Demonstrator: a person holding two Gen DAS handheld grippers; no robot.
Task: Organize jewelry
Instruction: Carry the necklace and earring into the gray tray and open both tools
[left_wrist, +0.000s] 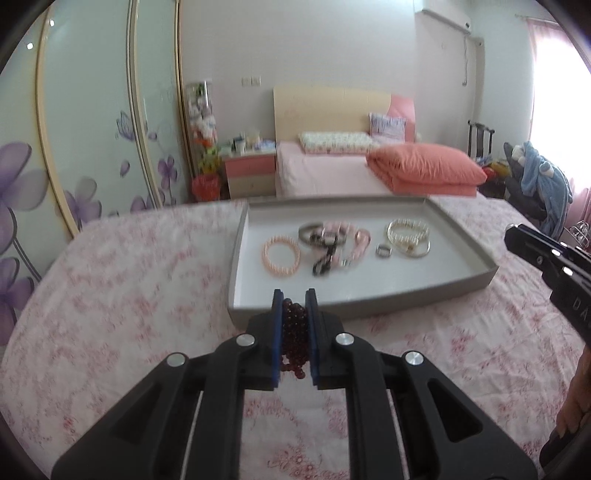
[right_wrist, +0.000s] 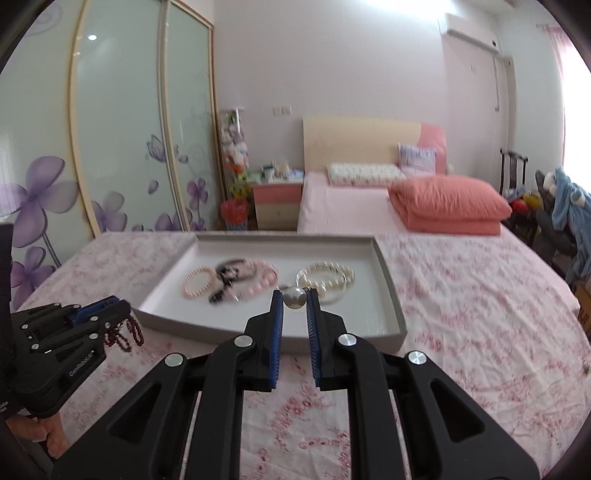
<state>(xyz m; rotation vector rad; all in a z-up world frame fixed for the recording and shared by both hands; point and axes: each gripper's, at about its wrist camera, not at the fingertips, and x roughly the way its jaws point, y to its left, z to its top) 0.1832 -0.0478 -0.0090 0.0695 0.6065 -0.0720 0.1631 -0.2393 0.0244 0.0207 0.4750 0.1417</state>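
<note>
A grey tray (left_wrist: 461, 240) lies on the floral bedspread and also shows in the right wrist view (right_wrist: 388, 280). In it lie a pink bead bracelet (left_wrist: 281, 254), a dark and pink tangle (left_wrist: 327, 243), a silver ring (left_wrist: 384, 251) and pearl bracelets (left_wrist: 408, 232). My left gripper (left_wrist: 294, 297) is shut on a dark red bead bracelet (left_wrist: 294, 332) just before the tray's near edge; the beads hang from it in the right wrist view (right_wrist: 123, 336). My right gripper (right_wrist: 294, 295) is shut on a silver ball (right_wrist: 294, 297) over the tray's near right part.
The tray rests on a table covered with a pink floral cloth (left_wrist: 129, 295). A bed with a folded coral quilt (left_wrist: 424, 170) stands behind. Sliding wardrobe doors (left_wrist: 92, 129) stand at the left. A chair with blue clothes (left_wrist: 539, 184) stands at the right.
</note>
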